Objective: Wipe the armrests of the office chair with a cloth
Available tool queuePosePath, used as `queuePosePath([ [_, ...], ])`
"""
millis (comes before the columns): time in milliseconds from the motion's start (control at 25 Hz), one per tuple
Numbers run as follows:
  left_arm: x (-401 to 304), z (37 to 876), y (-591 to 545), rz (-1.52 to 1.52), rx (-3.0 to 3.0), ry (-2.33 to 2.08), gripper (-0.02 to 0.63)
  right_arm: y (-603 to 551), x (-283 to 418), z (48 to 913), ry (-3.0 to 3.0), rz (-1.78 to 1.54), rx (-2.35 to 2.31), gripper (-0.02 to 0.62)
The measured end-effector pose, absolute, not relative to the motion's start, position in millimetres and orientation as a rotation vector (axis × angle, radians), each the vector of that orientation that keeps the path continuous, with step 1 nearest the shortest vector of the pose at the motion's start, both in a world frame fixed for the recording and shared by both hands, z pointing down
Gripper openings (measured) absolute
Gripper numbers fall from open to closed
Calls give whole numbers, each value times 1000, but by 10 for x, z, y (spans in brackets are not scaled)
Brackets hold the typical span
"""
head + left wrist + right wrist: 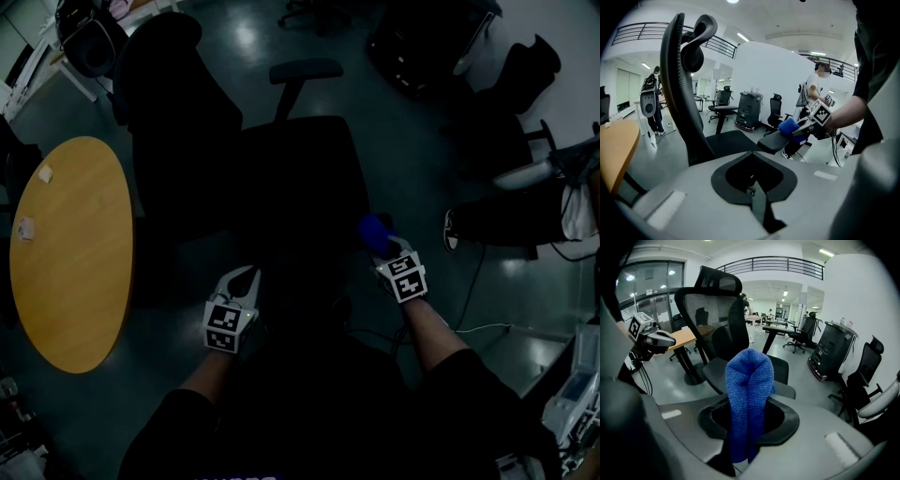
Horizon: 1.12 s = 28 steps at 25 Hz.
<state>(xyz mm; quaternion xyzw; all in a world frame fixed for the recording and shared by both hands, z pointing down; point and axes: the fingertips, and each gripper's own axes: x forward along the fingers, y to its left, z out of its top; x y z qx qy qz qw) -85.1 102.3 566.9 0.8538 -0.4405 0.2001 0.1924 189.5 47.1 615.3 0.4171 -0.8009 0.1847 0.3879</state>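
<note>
The black office chair (281, 178) stands before me, its mesh back (682, 93) on the left. My right gripper (389, 247) is shut on a folded blue cloth (748, 394), and the cloth (789, 126) rests on the front end of the near armrest (774, 141). That armrest (786, 390) shows just beyond the cloth in the right gripper view. The far armrest (306, 70) is untouched. My left gripper (245, 277) hangs shut and holds nothing, to the left of the chair's front and apart from it.
A round wooden table (70, 253) lies on the left. At the right are a person's legs and shoe (451, 231), more dark chairs (511, 84) and a floor cable (473, 328). A black cart (749, 110) and a standing person (813, 91) are farther off.
</note>
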Motion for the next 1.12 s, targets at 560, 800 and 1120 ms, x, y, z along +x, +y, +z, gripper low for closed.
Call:
queuePosePath([
  [560,-1364,5677,1351,557,2409,-1222,20,727,648,6176,-2135,453,887,114],
  [800,-1720,5672,1507,546,2386,-1267,20,840,184,6224,-2150,443,811,114],
  [1120,-2015,5745,1602,477,2305,-1354,20,877,-429,5988,-2221,470,725,114],
])
